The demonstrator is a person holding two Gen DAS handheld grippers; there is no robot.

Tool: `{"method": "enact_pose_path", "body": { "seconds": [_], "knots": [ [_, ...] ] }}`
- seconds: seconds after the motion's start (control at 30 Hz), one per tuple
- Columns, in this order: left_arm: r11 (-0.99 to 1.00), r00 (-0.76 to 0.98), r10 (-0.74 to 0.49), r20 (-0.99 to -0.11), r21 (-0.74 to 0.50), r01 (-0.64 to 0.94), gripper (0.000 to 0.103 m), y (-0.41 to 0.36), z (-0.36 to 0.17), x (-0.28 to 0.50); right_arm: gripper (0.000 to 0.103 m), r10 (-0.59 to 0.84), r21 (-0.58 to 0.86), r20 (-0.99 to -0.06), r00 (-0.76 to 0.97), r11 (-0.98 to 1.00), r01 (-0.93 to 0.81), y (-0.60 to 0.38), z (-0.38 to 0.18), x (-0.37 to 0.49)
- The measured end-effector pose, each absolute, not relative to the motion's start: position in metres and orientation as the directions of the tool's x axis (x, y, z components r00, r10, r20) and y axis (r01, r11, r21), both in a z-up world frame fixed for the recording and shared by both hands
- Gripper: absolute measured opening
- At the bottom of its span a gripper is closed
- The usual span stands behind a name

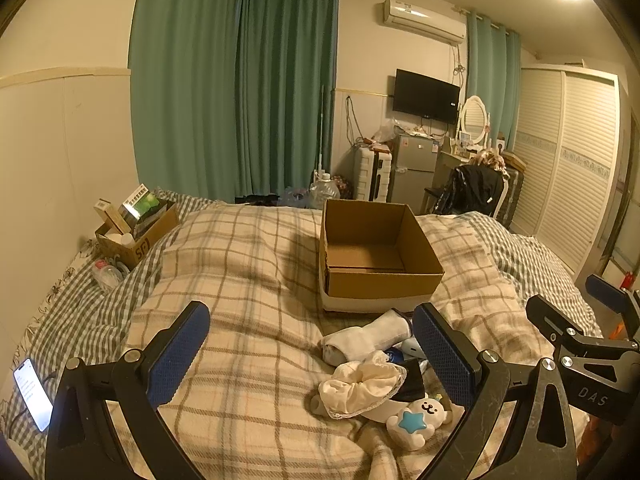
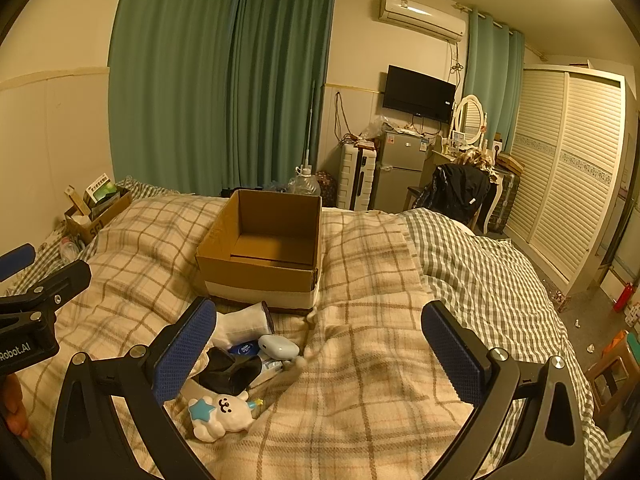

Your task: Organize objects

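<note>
An open, empty cardboard box [image 1: 376, 256] [image 2: 264, 256] sits on the plaid blanket. In front of it lies a small pile: a white rolled sock [image 1: 360, 340] [image 2: 244, 322], a cream scrunchie [image 1: 360, 388], a black pouch [image 2: 232, 368], a pale blue case [image 2: 278, 346] and a white bear toy with a blue star [image 1: 420, 416] [image 2: 224, 416]. My left gripper [image 1: 312, 356] is open and empty, above the blanket just left of the pile. My right gripper [image 2: 320, 356] is open and empty, to the right of the pile.
A second cardboard box with small items [image 1: 132, 228] stands at the bed's far left by the wall. A lit phone [image 1: 34, 388] lies at the left edge. A bottle [image 1: 106, 274] lies near it. Beyond the bed are a fridge [image 1: 412, 168], a chair and a wardrobe.
</note>
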State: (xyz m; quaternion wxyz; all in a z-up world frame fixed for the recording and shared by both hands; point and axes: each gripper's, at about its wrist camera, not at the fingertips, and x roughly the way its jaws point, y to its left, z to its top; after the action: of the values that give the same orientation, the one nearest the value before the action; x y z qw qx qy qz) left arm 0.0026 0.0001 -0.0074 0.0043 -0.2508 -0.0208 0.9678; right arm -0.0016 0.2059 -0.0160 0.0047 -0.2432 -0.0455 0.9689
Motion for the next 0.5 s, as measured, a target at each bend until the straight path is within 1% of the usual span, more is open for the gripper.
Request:
{"method": "enact_pose_path", "body": {
  "seconds": [0.37,0.5],
  "knots": [
    [-0.999,-0.871,0.020,-0.490,-0.042,0.000,0.103,0.0044,-0.0105,0.0019,0.103,0.039,-0.102,-0.461,-0.886,-0.995,0.009,0.2077,-0.0122,0.0016],
    [-0.999,-0.859,0.023,-0.511,-0.037,-0.005,0.103,0.0077,-0.0157,-0.0017,0.103,0.047,-0.112,-0.465,-0.884,-0.994,0.006,0.2082,-0.0102,0.0000]
  ]
}}
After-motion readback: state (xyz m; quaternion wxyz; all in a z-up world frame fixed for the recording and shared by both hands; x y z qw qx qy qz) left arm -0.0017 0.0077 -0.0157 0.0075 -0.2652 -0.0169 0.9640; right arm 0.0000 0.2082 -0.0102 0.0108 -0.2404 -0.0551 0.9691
